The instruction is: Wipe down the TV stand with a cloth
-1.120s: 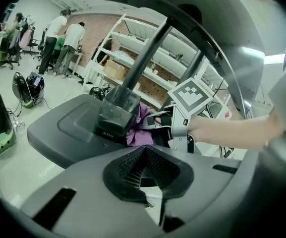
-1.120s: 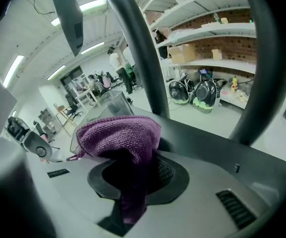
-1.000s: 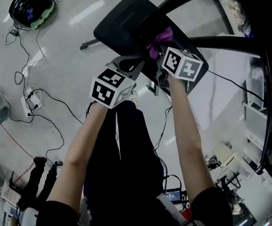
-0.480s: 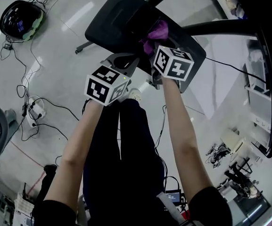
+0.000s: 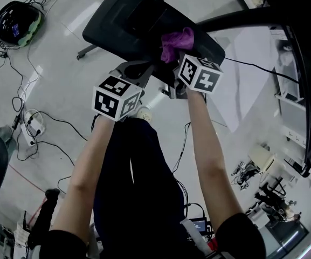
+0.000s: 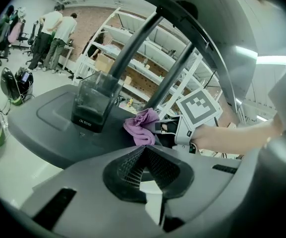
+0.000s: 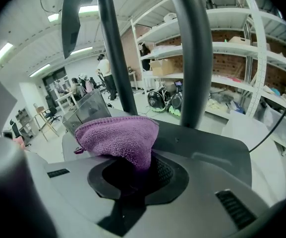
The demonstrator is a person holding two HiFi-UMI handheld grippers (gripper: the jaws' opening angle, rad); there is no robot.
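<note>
Fingers of my right gripper are clenched on a bunched purple cloth with a nubbly, looped weave. In the right gripper view it bulges out of the dark ribbed recess as a soft rounded hump. Just beyond it lies the dark grey, matte, round-cornered base plate of the TV stand. Two smooth, round dark poles rise from the plate, and a boxy, smoky translucent socket stands on it behind the cloth. White metal shelving fills the background.

From the left gripper view, my left gripper has its fingers pressed together. Their cross-hatched pads meet in a V with nothing between them. Ahead, the cloth looks to rest on the plate near its edge, pinched by the right gripper, whose white cube shows a black square marker.

From the head view, both grippers sit side by side at the plate's near edge. The left one is beside the cloth and apart from it. The cloth lies crumpled over the right part of the plate, close to the foot of a pole. Around the plate I see a pale, glossy floor with thin black cables trailing across it.
</note>
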